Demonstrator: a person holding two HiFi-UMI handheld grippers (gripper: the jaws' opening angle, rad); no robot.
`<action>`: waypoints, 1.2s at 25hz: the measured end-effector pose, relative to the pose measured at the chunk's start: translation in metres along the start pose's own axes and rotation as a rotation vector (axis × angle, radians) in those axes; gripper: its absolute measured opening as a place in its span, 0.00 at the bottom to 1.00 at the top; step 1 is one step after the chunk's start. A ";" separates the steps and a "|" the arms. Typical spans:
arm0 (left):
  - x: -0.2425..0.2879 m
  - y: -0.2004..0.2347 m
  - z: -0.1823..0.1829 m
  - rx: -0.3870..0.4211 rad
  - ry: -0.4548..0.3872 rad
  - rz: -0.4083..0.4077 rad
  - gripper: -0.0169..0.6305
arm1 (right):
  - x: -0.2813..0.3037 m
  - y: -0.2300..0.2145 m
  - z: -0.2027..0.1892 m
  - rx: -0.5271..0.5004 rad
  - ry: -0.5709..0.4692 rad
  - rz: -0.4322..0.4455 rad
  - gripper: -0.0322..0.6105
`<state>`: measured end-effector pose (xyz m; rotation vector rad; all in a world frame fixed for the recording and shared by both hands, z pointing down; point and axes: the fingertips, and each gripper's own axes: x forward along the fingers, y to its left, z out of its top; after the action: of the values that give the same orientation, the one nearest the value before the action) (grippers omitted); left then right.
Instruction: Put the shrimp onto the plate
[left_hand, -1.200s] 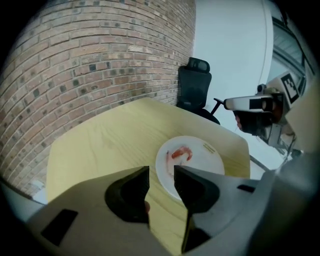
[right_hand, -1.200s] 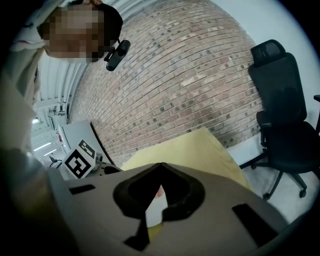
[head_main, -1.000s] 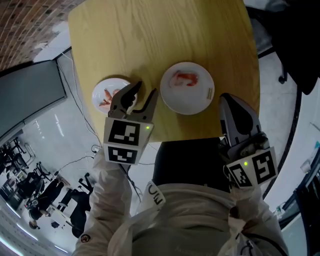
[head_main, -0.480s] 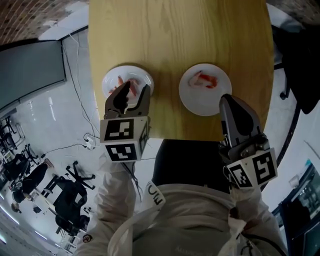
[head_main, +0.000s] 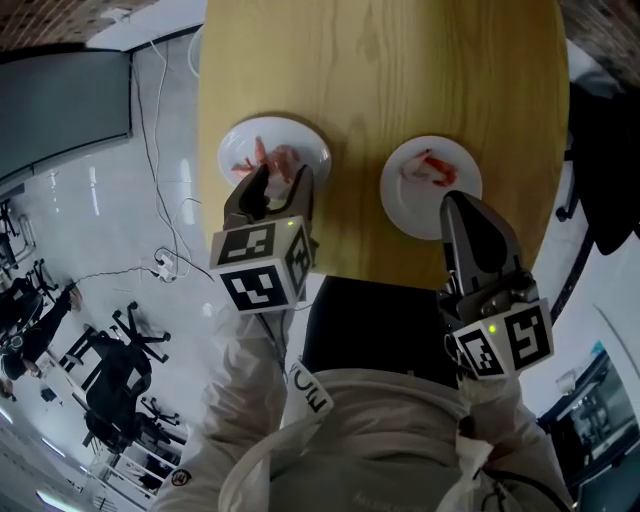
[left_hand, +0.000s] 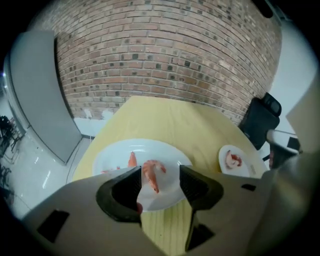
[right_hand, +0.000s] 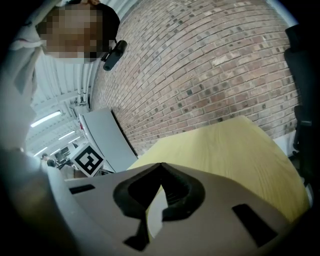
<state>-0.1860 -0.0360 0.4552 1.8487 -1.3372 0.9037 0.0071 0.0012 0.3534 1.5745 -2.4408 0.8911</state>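
On white round ceramic plate (left_hand: 107, 156) at left of yellow wooden table (head_main: 380, 80), pink curled shrimp (left_hand: 150, 176) is lying framed betw. jaws of left gripper (head_main: 280, 180). Jaws have just been opening to full width; pads are not touching it. Recommended: lowering w/ shrimp centred, closing gently across body. Destination, second white plate (head_main: 408, 212), is sitting to right, well apart. Beside its near rim, right gripper (head_main: 458, 205) is hovering, jaws together, empty.

On the table (head_main: 380, 70), shrimp (head_main: 262, 153) lie on left plate (head_main: 312, 147) and right plate (head_main: 406, 200).
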 end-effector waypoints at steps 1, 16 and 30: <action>0.001 0.000 -0.001 -0.024 0.002 0.002 0.37 | 0.003 0.002 0.000 -0.003 0.004 0.008 0.09; 0.010 0.009 0.002 -0.252 -0.014 0.084 0.37 | 0.030 0.014 0.008 -0.038 0.059 0.087 0.09; 0.009 0.015 0.000 -0.231 0.021 0.156 0.36 | 0.035 0.014 0.014 -0.035 0.067 0.100 0.09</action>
<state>-0.1981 -0.0440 0.4648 1.5736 -1.5210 0.8062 -0.0181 -0.0305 0.3495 1.3992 -2.4924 0.8964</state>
